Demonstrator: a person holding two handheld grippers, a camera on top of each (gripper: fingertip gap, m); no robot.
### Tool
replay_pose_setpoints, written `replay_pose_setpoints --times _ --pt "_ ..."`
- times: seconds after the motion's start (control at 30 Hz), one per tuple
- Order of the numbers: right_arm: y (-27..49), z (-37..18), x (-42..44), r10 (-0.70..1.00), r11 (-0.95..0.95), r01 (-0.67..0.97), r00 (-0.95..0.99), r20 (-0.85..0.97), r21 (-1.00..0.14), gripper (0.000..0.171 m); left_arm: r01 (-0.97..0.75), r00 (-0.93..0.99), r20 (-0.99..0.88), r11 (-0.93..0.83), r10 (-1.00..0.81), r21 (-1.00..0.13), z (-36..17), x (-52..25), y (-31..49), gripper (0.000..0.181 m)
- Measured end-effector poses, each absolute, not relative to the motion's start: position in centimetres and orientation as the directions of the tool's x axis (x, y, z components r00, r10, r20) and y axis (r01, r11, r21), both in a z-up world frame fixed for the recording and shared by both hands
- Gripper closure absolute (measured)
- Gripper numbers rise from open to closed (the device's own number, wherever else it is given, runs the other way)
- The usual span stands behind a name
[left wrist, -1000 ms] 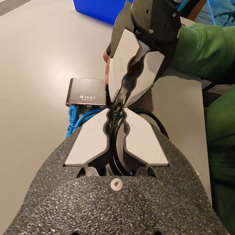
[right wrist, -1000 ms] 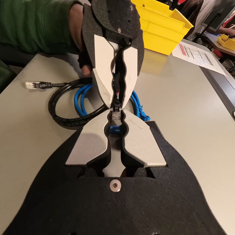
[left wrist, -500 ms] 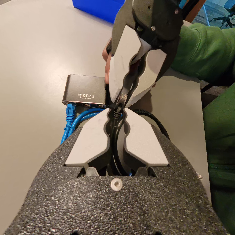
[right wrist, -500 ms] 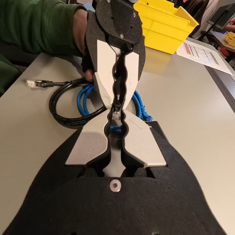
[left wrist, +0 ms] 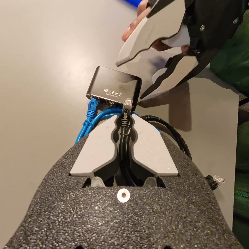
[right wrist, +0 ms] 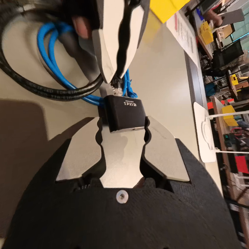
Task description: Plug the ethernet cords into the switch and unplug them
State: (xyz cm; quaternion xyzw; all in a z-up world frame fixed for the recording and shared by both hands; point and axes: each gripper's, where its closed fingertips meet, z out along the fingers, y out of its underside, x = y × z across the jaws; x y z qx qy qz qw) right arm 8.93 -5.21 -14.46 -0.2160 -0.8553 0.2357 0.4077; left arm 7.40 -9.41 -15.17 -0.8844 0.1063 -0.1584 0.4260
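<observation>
- Two grippers face each other over the black switch (left wrist: pixel 114 86) on the table (left wrist: pixel 40 53).
- Left gripper (left wrist: pixel 124 118): jaws closed on the black cord (left wrist: pixel 124 145), plug just before a port.
- Right gripper (right wrist: pixel 122 118): jaws wide, flanking the switch.
- Blue cord (left wrist: pixel 92 107): plugged in.

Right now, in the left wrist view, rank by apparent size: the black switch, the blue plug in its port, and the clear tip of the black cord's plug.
1. black switch, clearly largest.
2. blue plug.
3. clear tip of the black plug held by the left gripper; it sits nearer the camera, yet looks smallest.
</observation>
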Motion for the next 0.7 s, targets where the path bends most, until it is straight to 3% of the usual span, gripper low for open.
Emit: replay_pose_setpoints --times 0.2,0.37,0.7 --pt "-4.8 -15.3 7.1 0.420 0.907 0.190 -0.487 0.766 -0.377 0.119 -0.058 0.935 0.174 -0.615 -0.310 -0.786 -15.3 7.3 -9.3 0.168" --pt "-4.9 -15.9 6.1 0.296 0.955 0.171 -0.453 0.841 -0.243 0.139 -0.038 0.934 0.189 -0.612 -0.302 -0.790 -15.2 7.2 -9.4 0.168" --pt "-5.4 -15.0 5.7 0.326 0.945 0.115 -0.397 0.858 -0.306 0.145 0.047 0.953 0.230 -0.659 -0.194 -0.751 -15.1 4.9 -9.9 0.168"
